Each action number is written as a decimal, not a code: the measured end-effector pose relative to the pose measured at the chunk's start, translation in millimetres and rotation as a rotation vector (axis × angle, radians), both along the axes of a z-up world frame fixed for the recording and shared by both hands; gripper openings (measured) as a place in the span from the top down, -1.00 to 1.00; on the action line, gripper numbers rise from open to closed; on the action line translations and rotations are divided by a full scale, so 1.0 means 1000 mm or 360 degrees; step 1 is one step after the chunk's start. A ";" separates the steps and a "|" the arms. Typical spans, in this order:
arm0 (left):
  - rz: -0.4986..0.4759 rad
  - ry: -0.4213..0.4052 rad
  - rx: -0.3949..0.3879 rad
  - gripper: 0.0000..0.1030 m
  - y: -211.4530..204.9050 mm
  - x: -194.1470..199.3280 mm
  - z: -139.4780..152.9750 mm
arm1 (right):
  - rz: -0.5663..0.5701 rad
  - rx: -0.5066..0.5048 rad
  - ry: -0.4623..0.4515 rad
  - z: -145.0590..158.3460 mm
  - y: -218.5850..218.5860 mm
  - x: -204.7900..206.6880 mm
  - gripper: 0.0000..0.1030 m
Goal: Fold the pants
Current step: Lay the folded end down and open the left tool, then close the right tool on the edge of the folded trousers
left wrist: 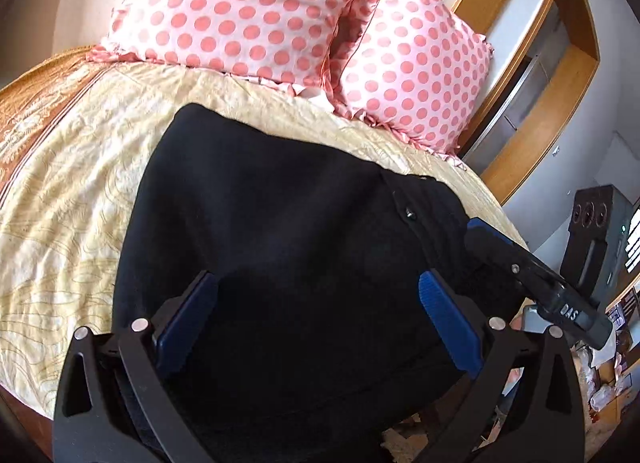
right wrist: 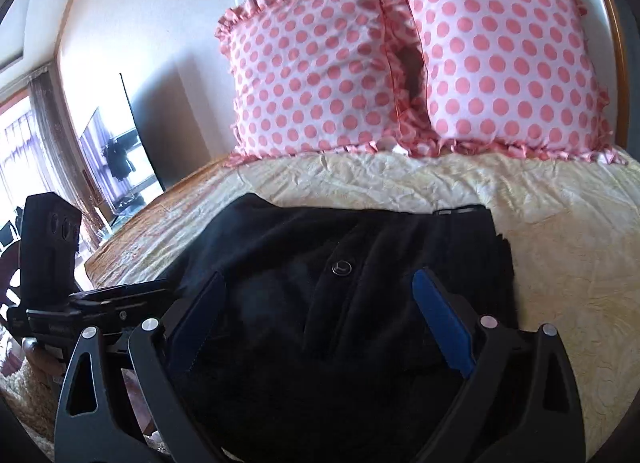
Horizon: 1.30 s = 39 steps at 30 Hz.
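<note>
The black pants [right wrist: 320, 263] lay folded on the cream bedspread [right wrist: 560, 247], below the two polka-dot pillows [right wrist: 400, 63]. My left gripper [left wrist: 316, 303] and right gripper [right wrist: 320, 303] were both spread wide over the near edge — neither pinching cloth. The fabric looked soft, fairly thick and limp — I judged it would sag and slide, so I'd pinch through all layers at the near corners, clear of the button [right wrist: 340, 268].

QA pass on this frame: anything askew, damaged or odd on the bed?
Nothing stands out. The black pants lie in a fairly tidy folded stack on the cream bedspread, button up. Both polka-dot pillows stand against the headboard. Both grippers' jaws are open over the pants.
</note>
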<state>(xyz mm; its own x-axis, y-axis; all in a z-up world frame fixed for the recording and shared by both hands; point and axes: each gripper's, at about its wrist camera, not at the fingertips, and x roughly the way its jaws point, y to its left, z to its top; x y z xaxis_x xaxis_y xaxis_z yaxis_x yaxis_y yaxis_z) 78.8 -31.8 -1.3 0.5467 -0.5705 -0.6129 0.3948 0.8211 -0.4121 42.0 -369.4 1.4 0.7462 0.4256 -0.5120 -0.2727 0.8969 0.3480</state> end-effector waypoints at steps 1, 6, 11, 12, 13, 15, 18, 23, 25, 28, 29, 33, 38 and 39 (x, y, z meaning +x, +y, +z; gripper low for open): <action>-0.0006 0.0034 -0.0001 -0.96 0.001 0.001 -0.007 | -0.0031 -0.0011 0.0110 -0.013 -0.003 0.007 -0.87; -0.0038 0.0007 0.0020 -0.96 0.000 0.000 -0.007 | -0.0045 -0.0105 0.0137 -0.029 -0.003 -0.003 -0.84; -0.0037 0.0004 -0.0141 -0.96 0.005 0.020 0.026 | -0.0073 0.0078 0.0070 -0.012 -0.015 -0.014 -0.84; -0.0031 -0.0014 -0.0143 -0.96 0.004 0.027 0.032 | -0.0069 0.0090 0.0064 -0.009 -0.016 -0.013 -0.84; -0.0038 -0.0023 -0.0143 -0.96 0.001 0.034 0.037 | -0.0078 0.0078 0.0064 -0.007 -0.017 -0.011 -0.84; -0.0053 0.0025 -0.0116 -0.96 -0.010 0.054 0.042 | -0.0087 0.0050 0.0081 -0.005 -0.016 -0.004 -0.84; -0.0080 0.0208 -0.0133 -0.96 -0.022 0.090 0.034 | -0.0084 0.0062 0.0194 -0.011 -0.016 0.013 -0.85; -0.0036 0.0530 -0.0263 -0.96 -0.019 0.128 0.004 | -0.0068 0.0082 0.0292 -0.022 -0.017 0.023 -0.85; -0.0034 0.0553 -0.0308 -0.95 -0.013 0.129 0.004 | -0.0064 0.0076 0.0256 -0.020 -0.016 0.018 -0.85; -0.0025 0.0504 -0.0342 -0.95 0.000 0.108 0.009 | 0.0019 0.0170 0.0171 -0.016 -0.022 -0.001 -0.85; -0.0032 0.0454 -0.0322 -0.95 0.004 0.097 0.012 | 0.0048 0.0198 0.0149 -0.016 -0.024 -0.007 -0.85; -0.0105 0.0215 -0.0189 -0.95 0.009 0.050 0.026 | 0.0138 0.0149 0.0026 -0.010 -0.022 -0.037 -0.85; -0.0108 -0.0095 0.0143 -0.96 -0.004 0.003 0.023 | 0.0133 -0.0103 0.0057 -0.028 -0.006 -0.041 -0.93; -0.0111 -0.0081 0.0202 -0.96 -0.008 0.005 0.017 | 0.0130 -0.0174 0.0031 -0.029 0.000 -0.043 -0.93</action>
<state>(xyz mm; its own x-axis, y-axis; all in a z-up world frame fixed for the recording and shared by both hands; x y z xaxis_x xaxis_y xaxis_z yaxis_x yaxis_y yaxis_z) 83.4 -40.0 15.3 0.5407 -0.5278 -0.6550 0.4702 0.8353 -0.2849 -1.0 -369.7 -27.2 0.7008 0.4254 -0.5726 -0.3408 0.9049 0.2550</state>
